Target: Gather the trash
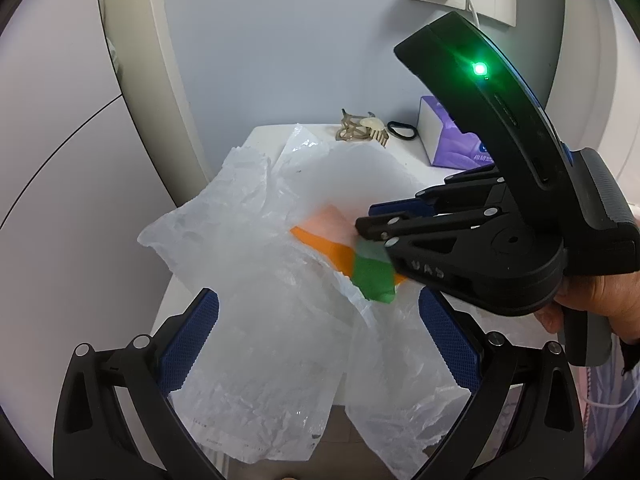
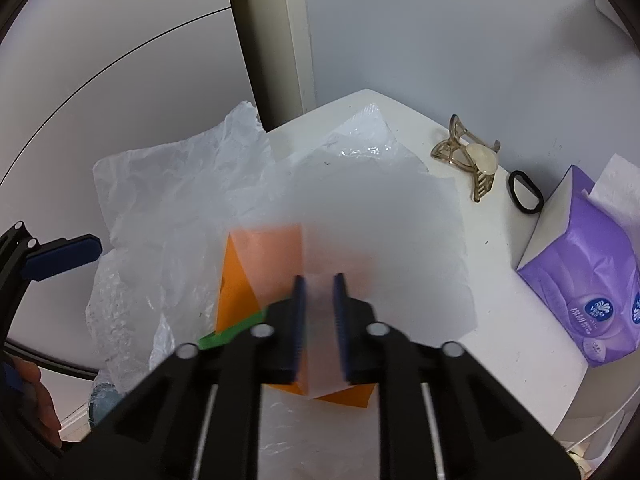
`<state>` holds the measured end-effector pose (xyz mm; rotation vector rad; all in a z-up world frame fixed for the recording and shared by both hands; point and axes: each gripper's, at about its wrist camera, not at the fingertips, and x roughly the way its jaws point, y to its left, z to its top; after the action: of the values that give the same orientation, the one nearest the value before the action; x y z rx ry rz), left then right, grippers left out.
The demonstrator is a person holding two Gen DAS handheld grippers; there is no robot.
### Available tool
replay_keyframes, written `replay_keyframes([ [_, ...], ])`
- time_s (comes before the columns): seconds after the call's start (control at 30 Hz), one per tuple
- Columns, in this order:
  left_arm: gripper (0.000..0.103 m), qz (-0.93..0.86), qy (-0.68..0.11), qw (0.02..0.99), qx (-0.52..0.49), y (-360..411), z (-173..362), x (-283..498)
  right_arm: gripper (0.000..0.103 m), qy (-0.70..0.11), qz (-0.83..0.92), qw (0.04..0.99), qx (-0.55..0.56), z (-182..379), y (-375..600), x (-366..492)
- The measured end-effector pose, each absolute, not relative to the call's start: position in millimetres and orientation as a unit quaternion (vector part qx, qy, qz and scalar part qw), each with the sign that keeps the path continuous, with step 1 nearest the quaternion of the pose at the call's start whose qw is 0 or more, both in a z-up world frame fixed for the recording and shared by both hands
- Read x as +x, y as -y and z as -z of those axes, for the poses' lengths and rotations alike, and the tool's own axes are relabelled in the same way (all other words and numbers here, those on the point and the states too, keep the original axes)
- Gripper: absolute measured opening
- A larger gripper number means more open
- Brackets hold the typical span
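White tabletop (image 2: 500, 280). Right gripper (image 2: 319, 300) pinched shut on translucent sheet (image 2: 360, 216) over orange wrapper (image 2: 240, 276): light, flimsy, slippery; grip edge. Left gripper (image 1: 320, 344) wide open, empty, astride plastic bag (image 1: 248, 280).

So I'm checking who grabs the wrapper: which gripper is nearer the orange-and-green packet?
Right. The right gripper is closed on the orange-and-green packet; the left gripper hangs open nearer the camera, around the plastic bag.

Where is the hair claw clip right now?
In the right wrist view the hair claw clip lies on the white table near the back wall, right of the plastic bag, with the black hair tie just beside it.
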<state>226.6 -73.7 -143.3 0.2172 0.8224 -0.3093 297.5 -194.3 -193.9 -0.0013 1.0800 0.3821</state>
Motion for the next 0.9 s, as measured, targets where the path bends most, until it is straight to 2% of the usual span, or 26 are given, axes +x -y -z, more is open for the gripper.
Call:
replay_keyframes([
  [0.47, 0.097, 0.147, -0.4, 0.899, 0.101, 68.0, 145.4, 221.5, 0.006, -0.496, -0.176, 0.85, 0.013, 180.5, 210.9, 286.4],
  [0.9, 0.097, 0.139, -0.388, 0.906, 0.095, 71.6, 125.8, 208.1, 0.006, -0.461, -0.183, 0.868, 0.013, 128.9, 222.0, 267.9],
])
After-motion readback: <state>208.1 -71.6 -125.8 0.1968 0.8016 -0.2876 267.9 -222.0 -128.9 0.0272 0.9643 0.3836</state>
